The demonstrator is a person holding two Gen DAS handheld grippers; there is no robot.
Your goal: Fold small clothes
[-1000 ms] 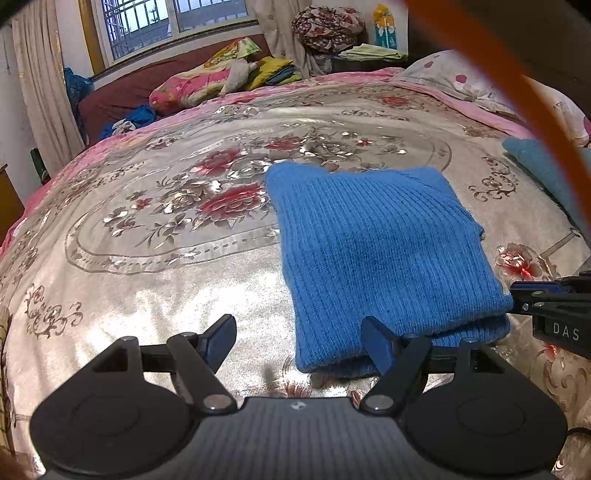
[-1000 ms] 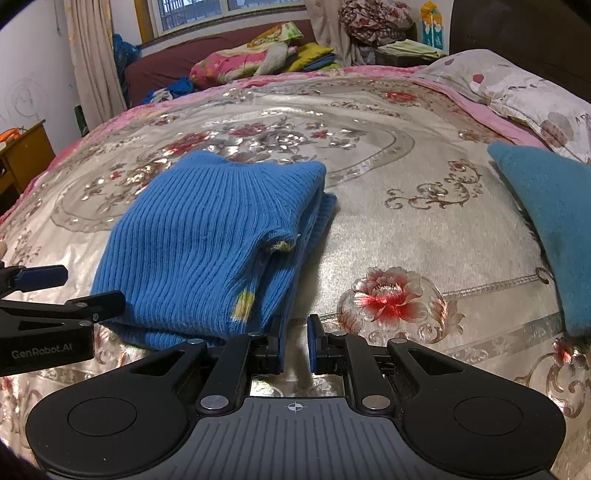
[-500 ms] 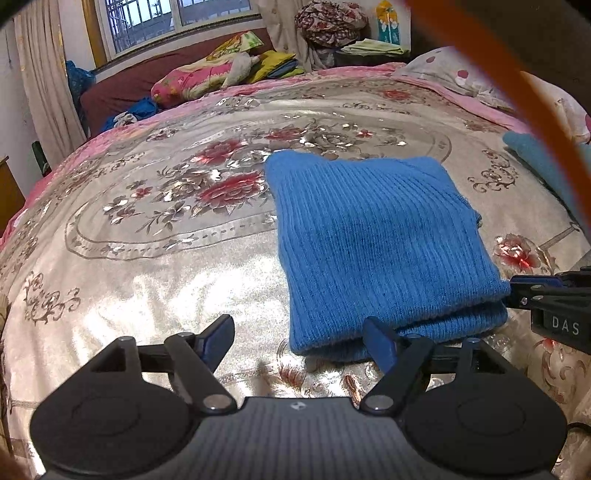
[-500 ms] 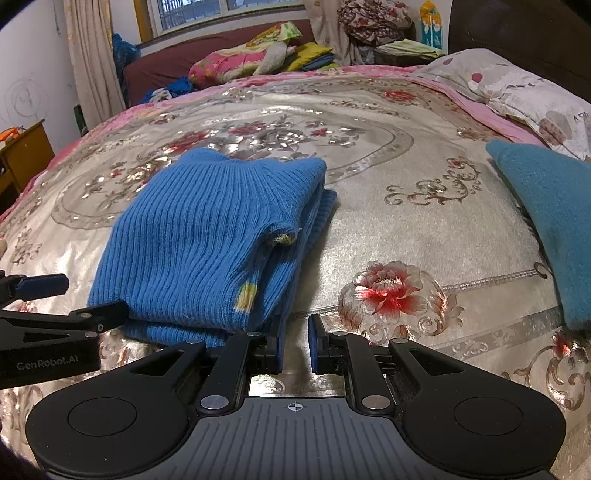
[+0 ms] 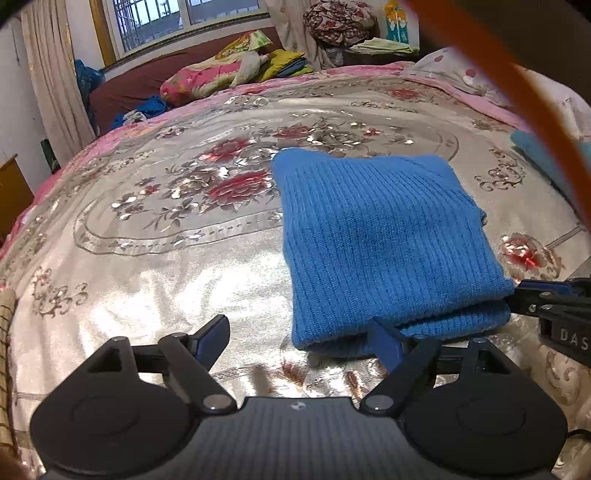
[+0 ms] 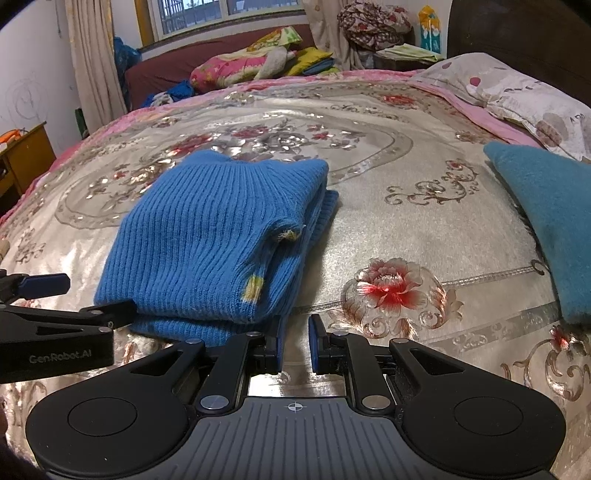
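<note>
A folded blue knit sweater (image 5: 384, 243) lies on a bed (image 5: 177, 266) covered with a shiny silver spread patterned with red flowers. In the left wrist view the sweater fills the centre right of the frame, folded into a thick rectangle with its doubled edge toward the camera. In the right wrist view the same sweater (image 6: 221, 236) sits left of centre, its stacked layers showing along the right side with small yellow patches at the fold.

The left gripper (image 5: 299, 334) is at the bottom of its own view, jaws wide apart and opening. Its right finger sits just in front of the sweater's near edge; whether it touches the knit is hard to tell. Nothing lies between the jaws but bedspread.

The right gripper (image 6: 295, 343) is at the bottom of its view, jaws nearly closed with a narrow gap and nothing held. It sits just beside the sweater's near right corner.

A teal cloth (image 6: 546, 221) lies at the right edge of the right wrist view, well apart from the sweater. A spotted pillow (image 6: 517, 92) rests at the upper right. Piled bedding (image 6: 251, 59) and a window (image 6: 229, 7) are at the top of the frame.
</note>
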